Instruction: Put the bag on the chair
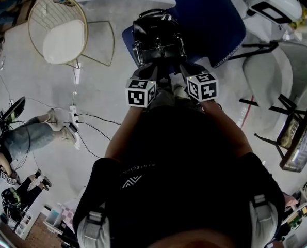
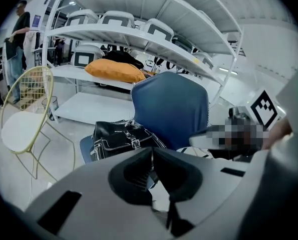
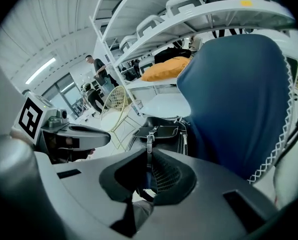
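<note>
A black leather bag (image 1: 156, 37) with white stitching sits on the seat of a blue chair (image 1: 210, 19), against its backrest. Both grippers reach to the bag's near edge, side by side. My left gripper (image 1: 154, 70) is shut, its tips meeting just short of the bag (image 2: 118, 136); I see nothing between them (image 2: 152, 151). My right gripper (image 1: 182, 67) is shut on the bag's buckled strap (image 3: 150, 140), which runs from the bag (image 3: 161, 133) down between the jaws (image 3: 150, 158). The blue backrest (image 3: 234, 94) rises right behind.
A gold wire chair (image 1: 60, 30) with a white cushion stands to the left. A grey chair (image 1: 277, 66) is to the right. A power strip with cables (image 1: 73, 119) lies on the floor by a seated person's legs (image 1: 27, 136). White shelves (image 2: 138, 29) stand behind.
</note>
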A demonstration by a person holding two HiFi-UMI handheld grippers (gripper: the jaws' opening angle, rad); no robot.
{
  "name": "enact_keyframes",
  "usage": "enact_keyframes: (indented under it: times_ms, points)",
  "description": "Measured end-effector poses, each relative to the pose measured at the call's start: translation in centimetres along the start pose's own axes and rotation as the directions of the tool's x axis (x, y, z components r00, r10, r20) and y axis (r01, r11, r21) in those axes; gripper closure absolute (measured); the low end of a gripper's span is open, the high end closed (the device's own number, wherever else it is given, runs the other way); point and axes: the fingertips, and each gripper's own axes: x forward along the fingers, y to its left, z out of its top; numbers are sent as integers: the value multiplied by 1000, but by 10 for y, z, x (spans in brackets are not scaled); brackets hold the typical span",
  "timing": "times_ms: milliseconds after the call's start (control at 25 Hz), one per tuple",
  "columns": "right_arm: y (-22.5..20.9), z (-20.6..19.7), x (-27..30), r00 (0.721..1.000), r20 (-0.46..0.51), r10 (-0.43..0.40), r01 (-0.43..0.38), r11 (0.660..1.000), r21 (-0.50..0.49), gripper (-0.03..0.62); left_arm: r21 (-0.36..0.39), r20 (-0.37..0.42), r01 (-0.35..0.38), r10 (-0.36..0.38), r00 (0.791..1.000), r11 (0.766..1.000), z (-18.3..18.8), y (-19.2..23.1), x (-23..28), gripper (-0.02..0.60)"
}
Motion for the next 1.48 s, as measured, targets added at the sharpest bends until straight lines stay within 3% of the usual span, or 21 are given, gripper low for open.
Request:
enact_keyframes:
  times_ms: [1480]
  points:
    - [16, -25, -30, 1000, 5, 10, -9, 999, -54, 546, -17, 6, 26, -26, 1000, 1000, -32, -32, -27, 561]
